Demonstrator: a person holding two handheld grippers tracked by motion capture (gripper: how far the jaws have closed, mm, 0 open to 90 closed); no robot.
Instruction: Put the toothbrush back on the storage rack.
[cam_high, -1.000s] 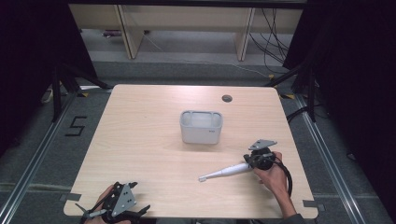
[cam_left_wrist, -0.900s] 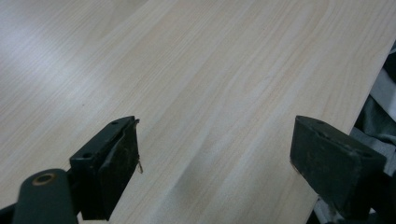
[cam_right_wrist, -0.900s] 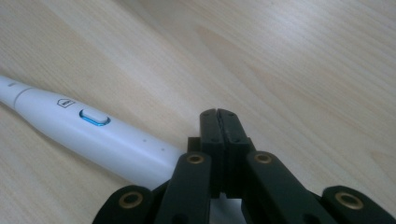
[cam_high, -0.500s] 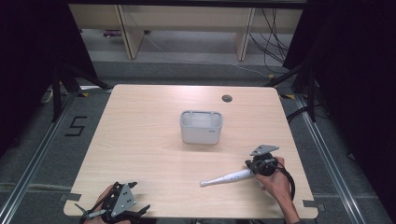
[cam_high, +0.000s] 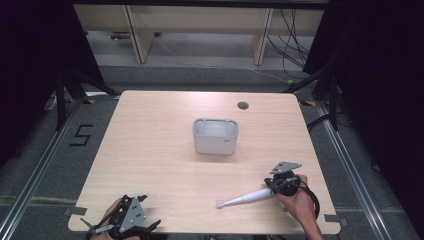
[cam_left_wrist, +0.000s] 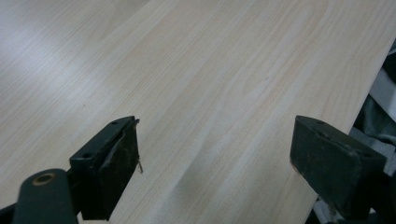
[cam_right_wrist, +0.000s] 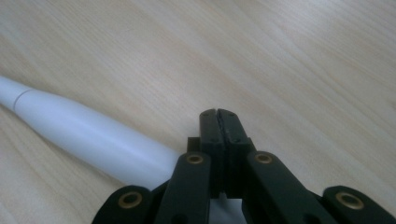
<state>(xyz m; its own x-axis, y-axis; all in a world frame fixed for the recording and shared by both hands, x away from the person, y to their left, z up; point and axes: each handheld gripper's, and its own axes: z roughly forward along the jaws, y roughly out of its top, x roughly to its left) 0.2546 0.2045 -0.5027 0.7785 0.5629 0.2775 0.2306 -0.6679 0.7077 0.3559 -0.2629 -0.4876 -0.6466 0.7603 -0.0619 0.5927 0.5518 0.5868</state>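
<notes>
High view: white bin (cam_high: 215, 136) mid-table (cam_high: 150, 150)

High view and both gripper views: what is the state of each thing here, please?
Left tongs: open, nothing between the jaws.
Right tongs: shut, tips together.
White stick: lying flat, thick end at the right tongs; grip unclear.
Box: upright, top open.
</notes>
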